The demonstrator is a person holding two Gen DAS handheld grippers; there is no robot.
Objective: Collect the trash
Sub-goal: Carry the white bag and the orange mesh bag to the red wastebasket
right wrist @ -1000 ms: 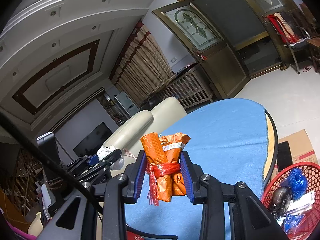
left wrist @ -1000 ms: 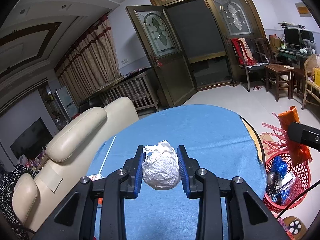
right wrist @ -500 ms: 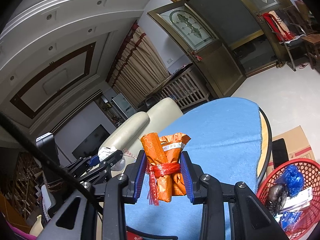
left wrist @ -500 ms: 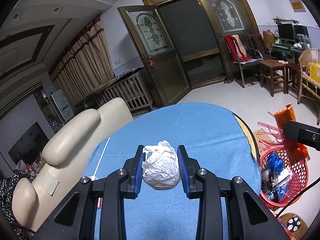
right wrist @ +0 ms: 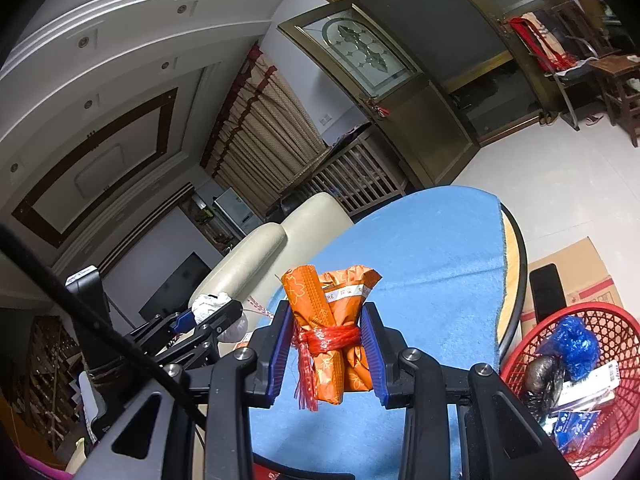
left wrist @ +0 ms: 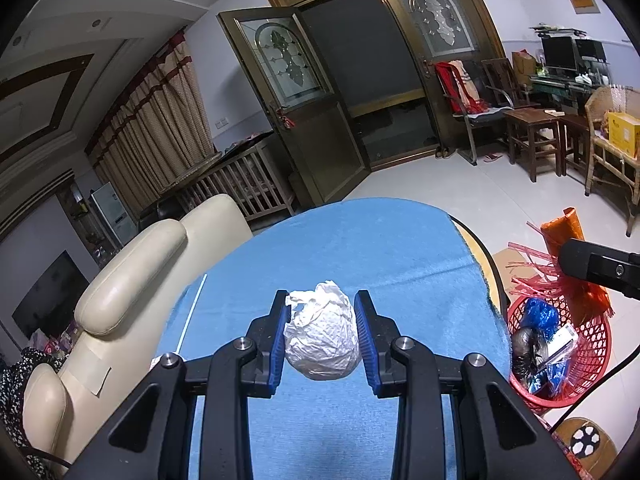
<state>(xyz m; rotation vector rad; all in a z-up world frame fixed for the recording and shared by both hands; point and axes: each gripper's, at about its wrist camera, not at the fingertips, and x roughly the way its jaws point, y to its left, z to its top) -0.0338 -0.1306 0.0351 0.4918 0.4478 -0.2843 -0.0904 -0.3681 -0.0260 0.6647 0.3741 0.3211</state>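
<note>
Both hands are loaded and up over the blue cloth [left wrist: 360, 248] of the table. The left gripper [left wrist: 321, 334] is clamped on a white paper ball [left wrist: 322, 336], pads pressing it from both sides, held clear above the cloth. The right gripper [right wrist: 327, 354] is squeezed tight on an orange bundle [right wrist: 330, 320], a roll of wrappers tied with a red strip, standing upright between the pads with its long axis running up and down. Now the key bit: the red basket [left wrist: 592, 368] sits on the floor off the table's right edge, low and to the right of both grippers, already holding blue and dark scraps. In the right wrist view the basket [right wrist: 608, 316] is just past the table rim at lower right, and in the left view the right gripper's body hangs above the basket's far rim, the bundle's fringe at it, so the right hand is clearly the nearer one; I'd expect the bundle to drop first, with the ball having to cross the table's width. Against a second ago, the grips look identical, nothing slipped. The left view has tipped down a touch and slid: the doorway sits lower, more floor and basket show. The right view barely changed.
</note>
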